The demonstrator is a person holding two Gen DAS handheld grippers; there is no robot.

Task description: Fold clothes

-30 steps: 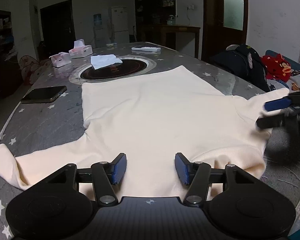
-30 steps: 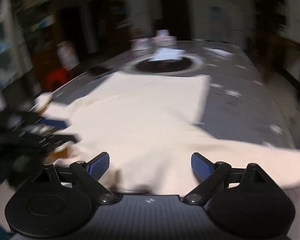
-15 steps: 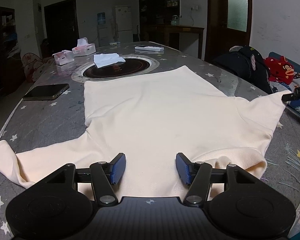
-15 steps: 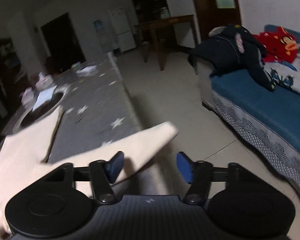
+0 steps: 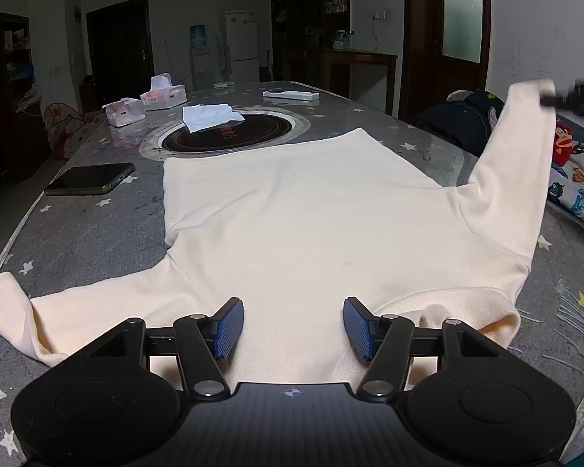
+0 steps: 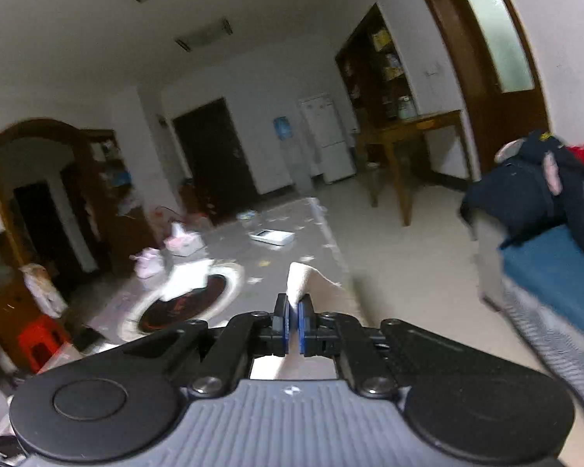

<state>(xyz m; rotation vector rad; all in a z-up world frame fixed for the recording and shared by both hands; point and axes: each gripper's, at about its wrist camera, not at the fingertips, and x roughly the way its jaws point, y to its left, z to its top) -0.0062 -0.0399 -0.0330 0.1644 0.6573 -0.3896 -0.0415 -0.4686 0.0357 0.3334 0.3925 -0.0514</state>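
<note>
Your right gripper (image 6: 292, 327) pinches the sleeve (image 5: 518, 163) cuff – lifted toward two o'clock, probably to fold inward – while your left gripper (image 5: 292, 327) hovers wide open, empty.

Dim white-walled room (image 6: 261, 78): dark doorway (image 5: 118, 44), wooden side table (image 6: 408, 128), blue sofa (image 6: 556, 260).
</note>
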